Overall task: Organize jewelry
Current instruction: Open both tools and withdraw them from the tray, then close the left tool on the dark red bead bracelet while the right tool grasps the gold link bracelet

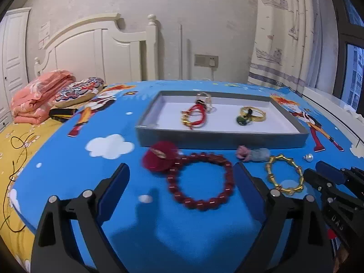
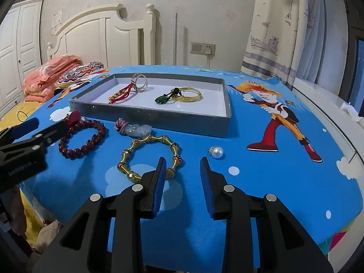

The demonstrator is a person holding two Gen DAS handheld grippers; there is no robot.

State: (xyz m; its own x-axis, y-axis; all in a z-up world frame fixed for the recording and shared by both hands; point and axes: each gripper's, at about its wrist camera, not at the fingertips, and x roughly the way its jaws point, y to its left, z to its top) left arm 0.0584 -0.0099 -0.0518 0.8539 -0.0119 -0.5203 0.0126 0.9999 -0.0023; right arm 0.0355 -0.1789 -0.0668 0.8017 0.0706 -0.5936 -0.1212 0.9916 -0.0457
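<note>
In the left wrist view, the left gripper (image 1: 182,170) fills the lower part of the frame, its jaws spread wide with nothing pressed between them. Just above and between its blue pads lies a red bead bracelet (image 1: 201,180) on the blue cartoon-print cloth (image 1: 68,159), a dark red fabric flower piece (image 1: 158,159) touching its upper left side. To the right of centre sits a gold bamboo-link bangle (image 1: 284,174), and the tip of the right gripper (image 1: 327,173) enters at the right edge.

In the right wrist view, the right gripper (image 2: 183,161) occupies the lower centre, its jaws partly apart and holding nothing; bare cloth shows between the pads. Its left pad overlaps the lower right rim of the gold bangle in the picture; whether it touches I cannot tell. A pearl earring (image 2: 217,152) lies just above the right pad. Above the bangle rests a pale stone pendant with a pink knotted cord (image 2: 134,128).

Further up, in the upper centre, stands a grey tray (image 2: 159,119) with a white floor. Inside it lie a red cord bracelet (image 2: 121,95), silver rings (image 2: 140,82), a green pendant (image 2: 162,99) and a gold cuff bangle (image 2: 190,95). Beyond, at upper left, are folded pink bedding (image 2: 50,72) and a cream headboard (image 2: 102,34).
</note>
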